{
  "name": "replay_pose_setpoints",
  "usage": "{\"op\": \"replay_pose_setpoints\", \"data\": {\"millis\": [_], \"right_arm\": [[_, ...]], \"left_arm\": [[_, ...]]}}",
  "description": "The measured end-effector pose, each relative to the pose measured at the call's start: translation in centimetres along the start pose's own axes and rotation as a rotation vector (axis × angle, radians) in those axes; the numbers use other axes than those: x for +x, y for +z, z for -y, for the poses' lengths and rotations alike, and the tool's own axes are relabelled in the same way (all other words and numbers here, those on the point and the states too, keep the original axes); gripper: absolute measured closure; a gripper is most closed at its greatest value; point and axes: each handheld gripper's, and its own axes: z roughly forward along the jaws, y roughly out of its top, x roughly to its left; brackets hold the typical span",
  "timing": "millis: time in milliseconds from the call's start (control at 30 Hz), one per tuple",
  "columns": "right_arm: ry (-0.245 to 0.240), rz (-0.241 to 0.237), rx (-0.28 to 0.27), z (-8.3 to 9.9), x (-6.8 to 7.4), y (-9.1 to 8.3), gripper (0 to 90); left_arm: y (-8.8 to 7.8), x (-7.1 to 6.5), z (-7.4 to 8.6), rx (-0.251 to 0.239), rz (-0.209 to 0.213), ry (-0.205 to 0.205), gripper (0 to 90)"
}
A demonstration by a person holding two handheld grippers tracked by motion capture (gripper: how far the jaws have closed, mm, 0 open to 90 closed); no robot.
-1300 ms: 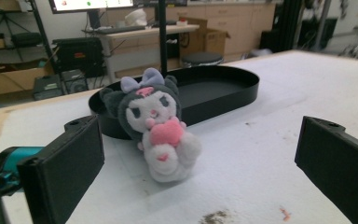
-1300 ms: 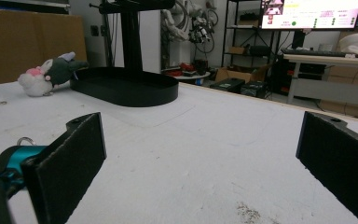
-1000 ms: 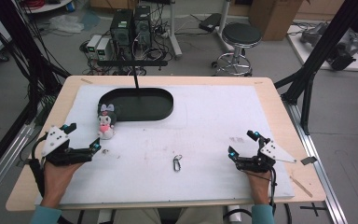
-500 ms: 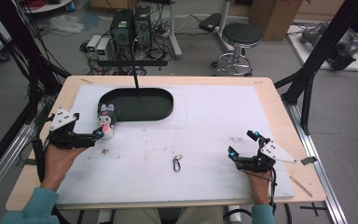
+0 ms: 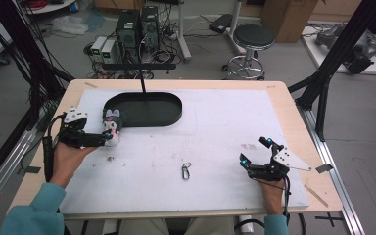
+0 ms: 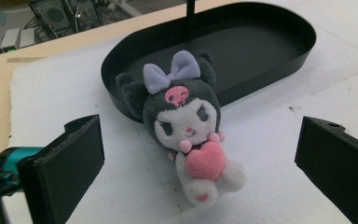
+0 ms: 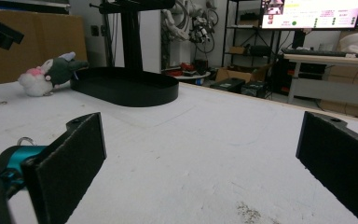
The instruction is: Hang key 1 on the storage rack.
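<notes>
Left gripper [image 5: 106, 140] spread wide around plush toy [image 6: 186, 126] beside black tray [image 6: 261, 42]; right gripper [image 5: 254, 155] spread wide, empty, over bench [image 5: 215, 132].

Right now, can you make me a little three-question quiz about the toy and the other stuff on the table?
1. True or false: the small plush toy with the purple bow lies inside the black oval tray.
2. Which gripper has the toy between its open jaws: A) left gripper B) right gripper?
3. What small metal thing lies on the white mat between the two grippers?

Key: 1. False, it lies on the mat beside the tray. 2. A. 3. A silver clip.
</notes>
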Motion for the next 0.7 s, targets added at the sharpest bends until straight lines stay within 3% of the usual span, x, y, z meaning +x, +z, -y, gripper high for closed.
{"op": "replay_pose_setpoints", "data": {"millis": [133,333,700], "right_arm": [[0.002,-0.001,0.0,0.0,0.0,0.0,0.6],[0.003,-0.003,-0.001,0.0,0.0,0.0,0.7],[0.001,0.0,0.0,0.0,0.0,0.0,0.7]], "left_arm": [[0.8,-0.4,-0.2,0.023,-0.003,-0.001,1.7],[2.0,-0.4,0.0,0.065,-0.041,0.005,1.7],[3.5,0.0,0.2,0.129,-0.074,-0.064,1.7]]}}
